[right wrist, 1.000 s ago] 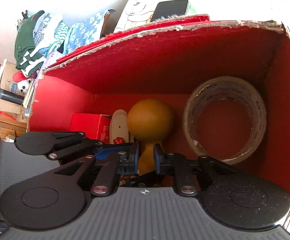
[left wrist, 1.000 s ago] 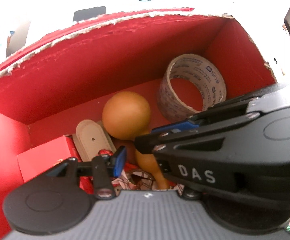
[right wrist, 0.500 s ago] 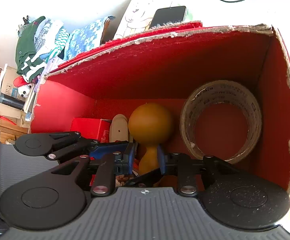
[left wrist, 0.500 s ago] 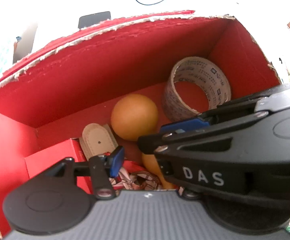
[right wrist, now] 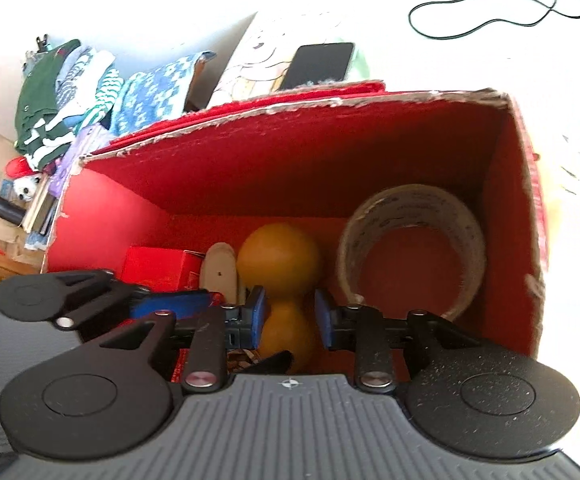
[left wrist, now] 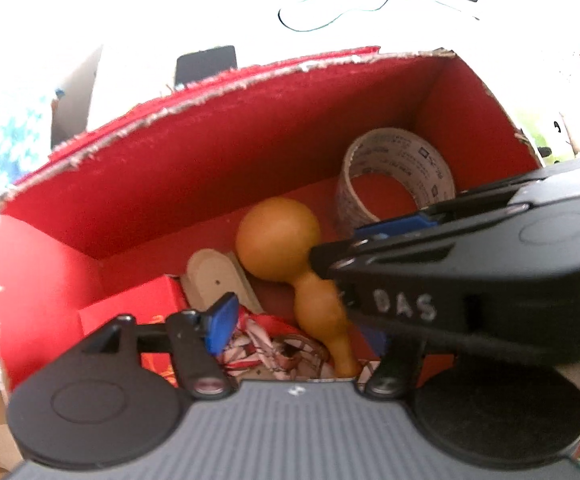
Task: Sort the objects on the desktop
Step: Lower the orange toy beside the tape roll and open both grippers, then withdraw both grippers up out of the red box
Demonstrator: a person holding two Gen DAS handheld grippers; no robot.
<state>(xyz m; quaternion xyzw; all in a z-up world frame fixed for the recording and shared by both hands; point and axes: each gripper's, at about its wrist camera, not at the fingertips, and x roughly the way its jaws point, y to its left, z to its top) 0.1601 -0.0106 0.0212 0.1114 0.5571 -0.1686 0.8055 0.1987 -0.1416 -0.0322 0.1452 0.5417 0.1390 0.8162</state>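
Observation:
An orange-brown gourd (left wrist: 290, 252) lies inside the red box (left wrist: 193, 184), bulb toward the far wall; it also shows in the right wrist view (right wrist: 279, 268). My right gripper (right wrist: 290, 318) is open, its blue pads (right wrist: 257, 314) either side of the gourd's lower lobe with small gaps. In the left wrist view it crosses from the right (left wrist: 450, 264). My left gripper (left wrist: 298, 324) is open and empty over the box's near part; its right finger is hidden behind the right gripper.
In the box: a roll of tape (left wrist: 396, 184) standing at the right wall, a beige oval piece (left wrist: 215, 280), a small red carton (left wrist: 129, 312), a patterned lanyard (left wrist: 269, 348). Behind the box lie a phone (right wrist: 318, 64), a black cable (right wrist: 490, 20), folded clothes (right wrist: 89, 92).
The right gripper's jaws have opened off the gourd's neck. Both grippers have drawn back and up, so the box looks smaller and more of the gourd shows.

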